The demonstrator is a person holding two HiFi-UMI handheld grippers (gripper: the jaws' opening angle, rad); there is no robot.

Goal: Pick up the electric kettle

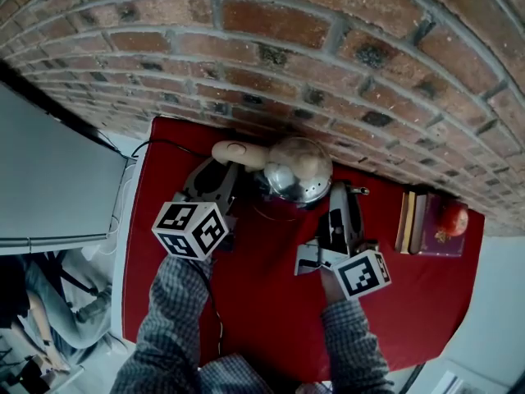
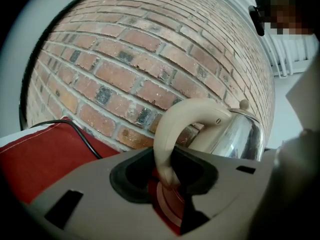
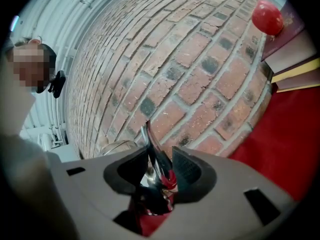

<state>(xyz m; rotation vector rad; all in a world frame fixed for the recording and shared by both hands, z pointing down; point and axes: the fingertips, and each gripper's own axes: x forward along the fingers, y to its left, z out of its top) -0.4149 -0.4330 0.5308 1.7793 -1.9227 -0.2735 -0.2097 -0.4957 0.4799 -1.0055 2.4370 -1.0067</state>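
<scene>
A chrome electric kettle (image 1: 297, 171) with a beige handle (image 1: 238, 153) stands on the red table (image 1: 262, 318) close to the brick wall. My left gripper (image 1: 232, 171) is at the handle. In the left gripper view the handle (image 2: 172, 129) runs down between the black pads (image 2: 132, 176), which press on it, with the shiny body (image 2: 240, 139) behind. My right gripper (image 1: 336, 189) is at the kettle's right side. In the right gripper view the chrome spout (image 3: 152, 144) stands between the jaws of the right gripper (image 3: 161, 171), which sit close on either side of it.
Books (image 1: 413, 220) and a red fruit (image 1: 453, 218) lie at the table's right end by the brick wall (image 1: 328, 56). A black cable (image 1: 164, 144) runs along the table's back left. A grey surface (image 1: 49, 179) adjoins on the left.
</scene>
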